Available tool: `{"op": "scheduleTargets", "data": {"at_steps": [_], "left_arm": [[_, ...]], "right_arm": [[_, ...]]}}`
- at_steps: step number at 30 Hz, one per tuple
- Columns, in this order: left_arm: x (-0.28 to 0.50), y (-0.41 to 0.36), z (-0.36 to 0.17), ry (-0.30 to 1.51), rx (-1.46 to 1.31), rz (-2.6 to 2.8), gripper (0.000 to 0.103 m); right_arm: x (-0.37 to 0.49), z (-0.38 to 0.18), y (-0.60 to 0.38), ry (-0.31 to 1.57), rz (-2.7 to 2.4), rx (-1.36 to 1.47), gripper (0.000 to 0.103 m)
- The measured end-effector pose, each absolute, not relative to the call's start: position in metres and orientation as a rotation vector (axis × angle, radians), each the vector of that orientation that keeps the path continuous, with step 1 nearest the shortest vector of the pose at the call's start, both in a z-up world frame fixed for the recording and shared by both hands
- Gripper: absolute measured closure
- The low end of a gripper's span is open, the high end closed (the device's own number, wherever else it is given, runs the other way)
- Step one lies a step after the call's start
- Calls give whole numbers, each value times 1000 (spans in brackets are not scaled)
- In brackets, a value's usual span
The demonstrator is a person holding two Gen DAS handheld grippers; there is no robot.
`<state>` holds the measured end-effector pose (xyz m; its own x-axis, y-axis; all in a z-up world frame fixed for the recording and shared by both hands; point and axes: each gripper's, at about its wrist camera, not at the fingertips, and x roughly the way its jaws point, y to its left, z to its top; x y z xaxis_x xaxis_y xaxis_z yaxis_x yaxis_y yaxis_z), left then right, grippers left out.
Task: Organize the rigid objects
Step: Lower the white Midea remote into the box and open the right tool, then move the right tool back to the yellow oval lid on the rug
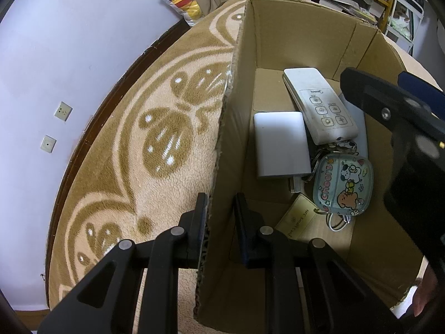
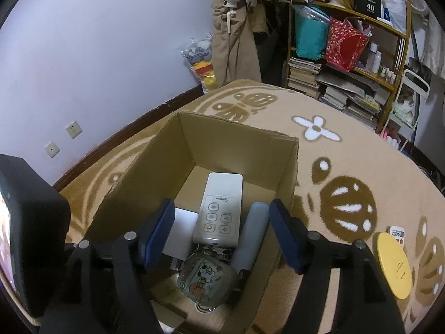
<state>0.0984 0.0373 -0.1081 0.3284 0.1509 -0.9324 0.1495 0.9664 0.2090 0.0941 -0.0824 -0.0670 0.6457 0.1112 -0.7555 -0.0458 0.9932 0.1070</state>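
Your cardboard box (image 2: 155,167) sits on the patterned blanket (image 2: 347,167), open side up. Your left hand-held gripper (image 1: 221,211) straddles the box's near left wall, one finger outside and one inside; whether the pads actually pinch the cardboard cannot be told from these views. Your right hand-held gripper (image 2: 222,233) hangs over the box mouth with its jaws spread wide and nothing between them.

Inside the box: white remote (image 2: 221,208) lying lengthwise toward the far wall, white flat block (image 1: 281,144) beside it, grey-blue case (image 2: 251,236) along the right wall, cartoon-printed case (image 2: 207,275) nearest you, gold card (image 1: 299,218) on the floor of the box.

Still outside: yellow disc (image 2: 393,267) on the blanket, well to the right of the box, with a small white remote (image 2: 396,235) touching its far edge. Both lie right of your right hand-held gripper, so that hand is the nearer one by judgement. The disc lies flat; its long axis in view runs roughly toward and away from you, so expect to take it across the rim.
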Motion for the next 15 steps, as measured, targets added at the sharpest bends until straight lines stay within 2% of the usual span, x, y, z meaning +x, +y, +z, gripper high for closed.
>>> {"op": "scheduleTargets", "data": {"at_steps": [13, 15], "left_arm": [[99, 39, -108, 1242, 273, -1, 84], [99, 39, -108, 1242, 275, -1, 84]], "right_arm": [[79, -61, -82, 826, 106, 40, 27], [73, -60, -85, 802, 71, 20, 17]]}}
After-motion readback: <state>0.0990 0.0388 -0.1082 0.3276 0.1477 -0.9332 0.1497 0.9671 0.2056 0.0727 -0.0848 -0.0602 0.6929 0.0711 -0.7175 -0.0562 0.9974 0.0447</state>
